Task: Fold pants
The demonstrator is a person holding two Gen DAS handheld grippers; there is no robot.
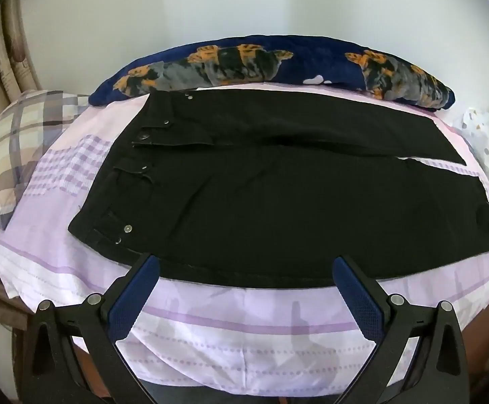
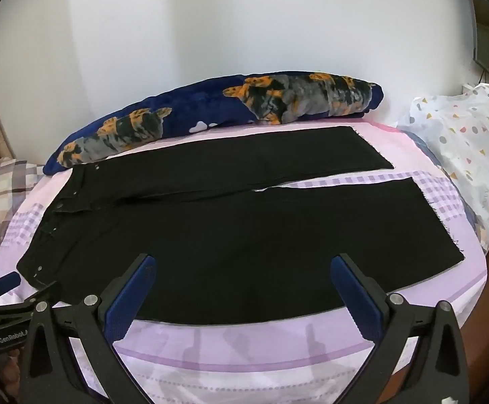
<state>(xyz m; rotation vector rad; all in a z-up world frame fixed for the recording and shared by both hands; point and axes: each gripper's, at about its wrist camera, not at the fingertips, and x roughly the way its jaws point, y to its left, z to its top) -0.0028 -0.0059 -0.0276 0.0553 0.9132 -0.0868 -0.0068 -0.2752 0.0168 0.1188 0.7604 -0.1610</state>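
Zero folds were done: the pants [image 2: 231,235] lay flat, legs apart, on the bed [image 2: 244,346]. Left gripper [image 1: 246,271] and right gripper [image 2: 244,271] both hovered spread wide, holding nothing.

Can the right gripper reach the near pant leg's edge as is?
Probably yes: right gripper is open just above the pants, with nothing between it and the near edge.

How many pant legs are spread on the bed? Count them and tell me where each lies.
2. The far leg lies beside the blue patterned cushion; the near leg lies toward the bed's front edge. Both lie flat, none hidden.
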